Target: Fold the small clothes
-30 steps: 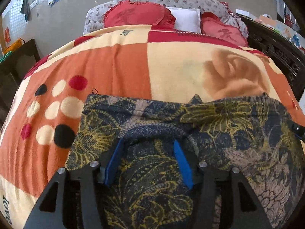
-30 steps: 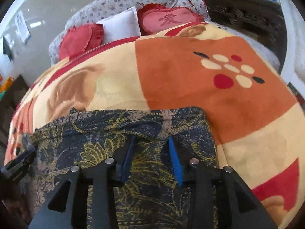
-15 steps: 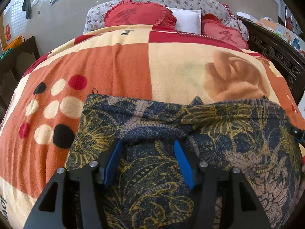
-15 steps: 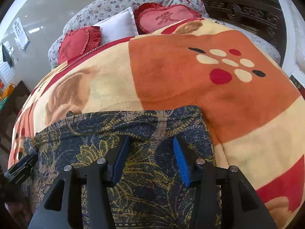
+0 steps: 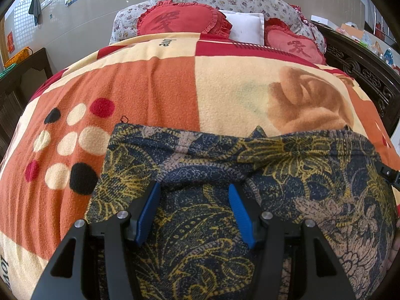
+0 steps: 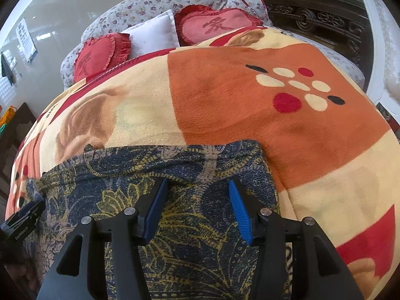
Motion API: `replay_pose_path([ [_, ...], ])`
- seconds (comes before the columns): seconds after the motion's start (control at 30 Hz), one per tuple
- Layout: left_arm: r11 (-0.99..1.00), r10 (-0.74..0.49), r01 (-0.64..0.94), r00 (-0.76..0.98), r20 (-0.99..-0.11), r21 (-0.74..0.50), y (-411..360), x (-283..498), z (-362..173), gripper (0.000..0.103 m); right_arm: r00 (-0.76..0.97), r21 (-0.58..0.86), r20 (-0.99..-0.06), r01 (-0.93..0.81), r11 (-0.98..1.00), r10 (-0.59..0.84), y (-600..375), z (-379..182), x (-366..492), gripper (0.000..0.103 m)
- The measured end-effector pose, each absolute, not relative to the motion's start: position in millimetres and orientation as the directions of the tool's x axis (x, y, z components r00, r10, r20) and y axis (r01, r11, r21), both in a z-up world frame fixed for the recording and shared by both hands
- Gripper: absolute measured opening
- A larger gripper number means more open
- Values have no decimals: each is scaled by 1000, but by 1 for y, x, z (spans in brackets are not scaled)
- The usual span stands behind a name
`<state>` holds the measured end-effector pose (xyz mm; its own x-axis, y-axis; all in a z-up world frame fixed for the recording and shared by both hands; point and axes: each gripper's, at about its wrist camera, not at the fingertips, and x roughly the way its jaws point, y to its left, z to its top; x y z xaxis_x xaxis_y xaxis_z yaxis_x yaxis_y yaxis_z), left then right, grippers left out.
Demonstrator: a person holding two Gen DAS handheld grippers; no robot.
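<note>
A dark blue garment with a yellow floral print (image 5: 200, 165) lies spread flat on the blanket; it also shows in the right wrist view (image 6: 190, 170). My left gripper (image 5: 193, 187) is open and empty, its blue pads over the garment's left half. My right gripper (image 6: 198, 183) is open and empty over the garment's right half, near its right edge. Part of the right gripper shows at the right edge of the left wrist view (image 5: 390, 173), and part of the left gripper at the left edge of the right wrist view (image 6: 22, 218).
The garment lies on an orange, cream and red blanket (image 5: 155, 85) covering a bed. Red heart cushions (image 5: 182, 21) and a white pillow (image 5: 246, 26) lie at the far end. A dark carved wooden frame (image 6: 322, 22) runs along the right side.
Both grippers have opened a little wider and drawn back slightly over the garment. The garment stays flat.
</note>
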<state>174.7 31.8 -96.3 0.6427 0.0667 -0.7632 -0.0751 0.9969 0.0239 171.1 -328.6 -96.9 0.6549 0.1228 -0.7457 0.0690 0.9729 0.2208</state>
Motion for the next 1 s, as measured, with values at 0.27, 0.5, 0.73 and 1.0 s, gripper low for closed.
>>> replay_pose_path([
  [0.27, 997, 68, -77, 641, -765, 24, 31, 177, -96, 60, 650, 167, -756, 75, 983, 78, -322, -94, 171, 71],
  [0.5, 998, 37, -59, 626, -779, 0, 34, 180, -95, 65, 623, 155, -778, 70, 985, 78, -320, -83, 174, 64],
  [0.73, 999, -34, 11, 647, -762, -35, 36, 152, -58, 66, 649, 120, -739, -133, 984, 178, -271, -20, 115, 55],
  [1.0, 992, -121, 102, 645, -754, -72, 19, 96, -93, 65, 554, 45, -824, -145, 988, 119, -254, -81, 81, 56],
])
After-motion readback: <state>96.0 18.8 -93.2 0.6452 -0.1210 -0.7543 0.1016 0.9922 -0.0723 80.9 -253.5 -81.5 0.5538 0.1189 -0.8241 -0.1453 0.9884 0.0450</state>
